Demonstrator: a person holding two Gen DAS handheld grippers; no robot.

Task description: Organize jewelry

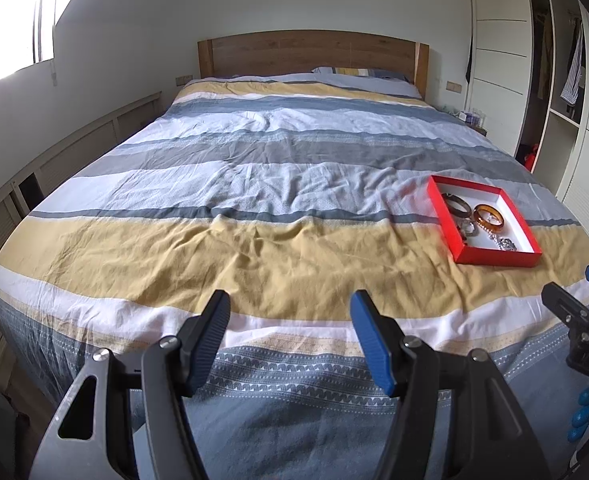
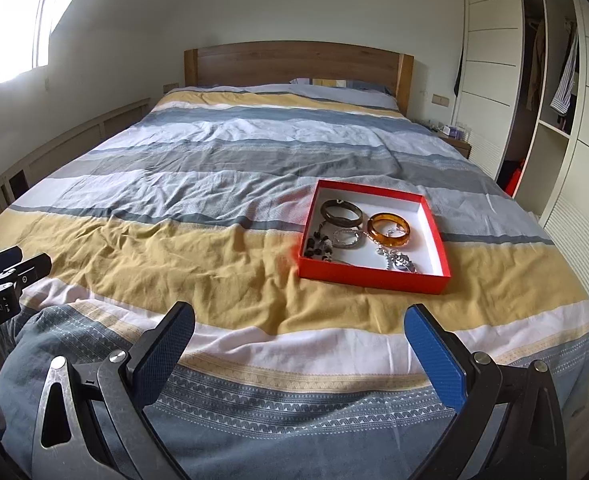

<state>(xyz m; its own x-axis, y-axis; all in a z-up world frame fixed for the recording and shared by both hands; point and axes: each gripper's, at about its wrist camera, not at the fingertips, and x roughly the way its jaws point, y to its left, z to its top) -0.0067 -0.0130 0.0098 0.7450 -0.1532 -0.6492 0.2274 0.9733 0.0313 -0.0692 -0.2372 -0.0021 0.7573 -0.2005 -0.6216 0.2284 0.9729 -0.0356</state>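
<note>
we hold both grippers over the foot of a made bed (image 2: 222,184), its striped cover running in bands of yellow, grey, white and blue. our left gripper (image 1: 290,316) hangs above the yellow band with its blue-padded fingers spread apart and nothing between them. our right gripper (image 2: 300,334) is spread wider, also empty, and points toward a shallow red box (image 2: 374,276) with a white inside that lies flat on the cover, ahead of it and slightly to the right. in the left wrist view the same box sits well off to the right, near the bed's right edge. inside the box we see a dark bangle (image 2: 341,213) at the back left, an amber bangle (image 2: 388,229) just beside it to the right, a silvery ring-shaped bracelet (image 2: 348,238) in front of the dark one, dark beads (image 2: 318,246) along the left wall and a silver chain piece (image 2: 402,262) near the front. a wooden headboard (image 2: 298,62) stands at the far end, and an open wardrobe (image 2: 550,80) with hanging clothes lines the right wall.
</note>
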